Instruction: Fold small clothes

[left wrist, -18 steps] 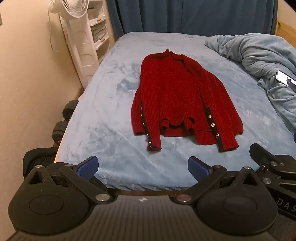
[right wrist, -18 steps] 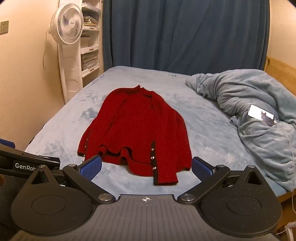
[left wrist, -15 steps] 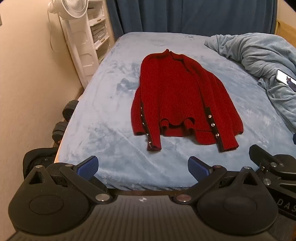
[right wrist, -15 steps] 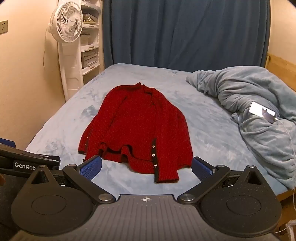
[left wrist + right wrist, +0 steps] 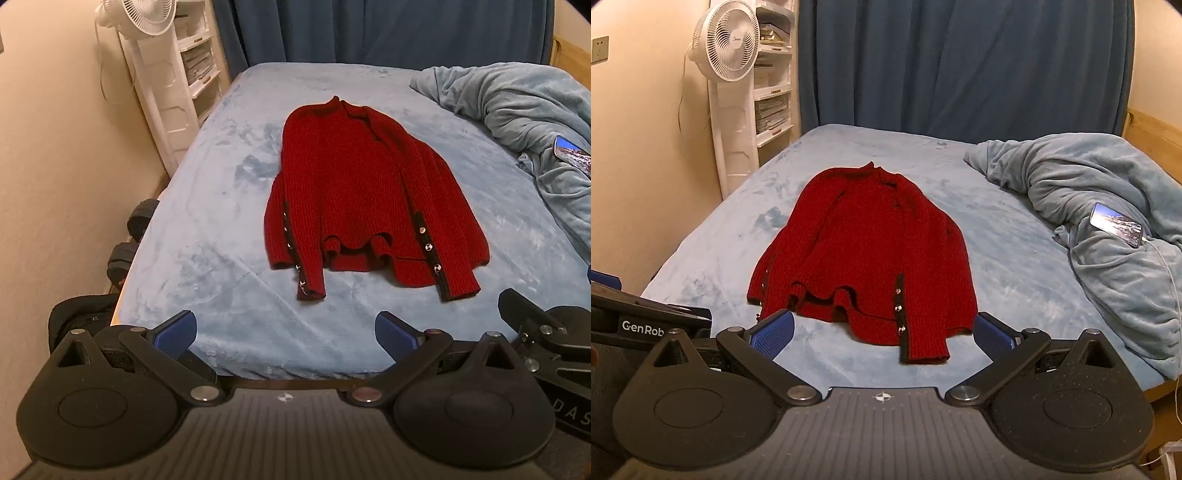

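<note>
A red knit sweater with black-trimmed, buttoned cuffs lies flat on the light blue bed, collar away from me, both sleeves folded in along its sides. It also shows in the right wrist view. My left gripper is open and empty, above the near bed edge, short of the left cuff. My right gripper is open and empty, just short of the hem, with the right cuff between its blue pads.
A rumpled blue blanket with a lit phone and cable lies on the bed's right. A white fan and shelves stand by the left wall. Dumbbells and a dark bag lie on the floor at left.
My right gripper has moved forward toward the sweater's hem, and the sweater looks closer. My left gripper has hardly moved. Both stay open.
</note>
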Tool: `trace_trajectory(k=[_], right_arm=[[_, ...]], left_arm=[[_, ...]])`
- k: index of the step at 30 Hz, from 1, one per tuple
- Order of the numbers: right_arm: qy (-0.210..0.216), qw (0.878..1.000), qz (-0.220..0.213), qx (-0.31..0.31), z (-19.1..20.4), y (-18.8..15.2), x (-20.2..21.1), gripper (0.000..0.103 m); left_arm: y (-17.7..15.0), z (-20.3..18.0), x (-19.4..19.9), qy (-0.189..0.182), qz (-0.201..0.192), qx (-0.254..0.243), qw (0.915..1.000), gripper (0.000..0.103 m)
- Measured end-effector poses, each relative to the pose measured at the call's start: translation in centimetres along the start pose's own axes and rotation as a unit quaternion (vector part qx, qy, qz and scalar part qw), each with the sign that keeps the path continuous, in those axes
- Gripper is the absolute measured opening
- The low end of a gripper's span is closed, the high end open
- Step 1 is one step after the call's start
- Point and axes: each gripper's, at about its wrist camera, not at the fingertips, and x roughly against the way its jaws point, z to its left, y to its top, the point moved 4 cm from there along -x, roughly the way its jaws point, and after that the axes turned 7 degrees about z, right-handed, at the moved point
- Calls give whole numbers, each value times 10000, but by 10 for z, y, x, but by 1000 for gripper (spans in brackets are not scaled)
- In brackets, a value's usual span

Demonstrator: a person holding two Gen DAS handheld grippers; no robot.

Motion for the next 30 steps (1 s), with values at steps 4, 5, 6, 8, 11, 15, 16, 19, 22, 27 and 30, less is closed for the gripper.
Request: trace_trajectory(k=[4, 5, 6, 8, 11, 15, 16, 19, 22, 27, 30], right_arm=[[-21, 10000, -13, 15, 1, 0, 1, 102], [-19, 10000, -9, 14, 1, 1, 2, 102], [-20, 10000, -8, 15, 0, 1, 2, 102], [-13, 10000, -4, 15, 0, 1, 2, 102], [-13, 10000, 15, 28, 0, 2, 2, 102], [-16, 10000, 26, 40, 0, 2, 3, 102], [-9, 10000, 24, 39, -1, 3, 2, 102], [-11, 10000, 21, 42, -1, 3, 2, 102], [-18, 10000, 6, 61, -2, 3, 3, 102], [-21, 10000, 8, 64, -2, 3, 3, 102], [-21, 10000, 10, 71, -1, 3, 3, 102]], left_arm=[[-2, 1, 2, 9, -26, -17, 10000, 103], [-2, 1, 2, 10, -28, -18, 10000, 103], [-2, 2, 0, 6, -30, -19, 10000, 103], [-1, 0, 2, 15, -27, -20, 10000, 103], [-1, 0, 1, 13, -27, -23, 10000, 103], [-1, 0, 1, 16, -22, -28, 10000, 103], [-1, 0, 2, 22, -22, -22, 10000, 103], [-1, 0, 3, 24, -42, -25, 10000, 103], [-1, -1, 3, 29, -38, -28, 10000, 103], [-1, -1, 3, 33, -44, -24, 10000, 103], [-1, -1, 3, 29, -41, -32, 10000, 103]])
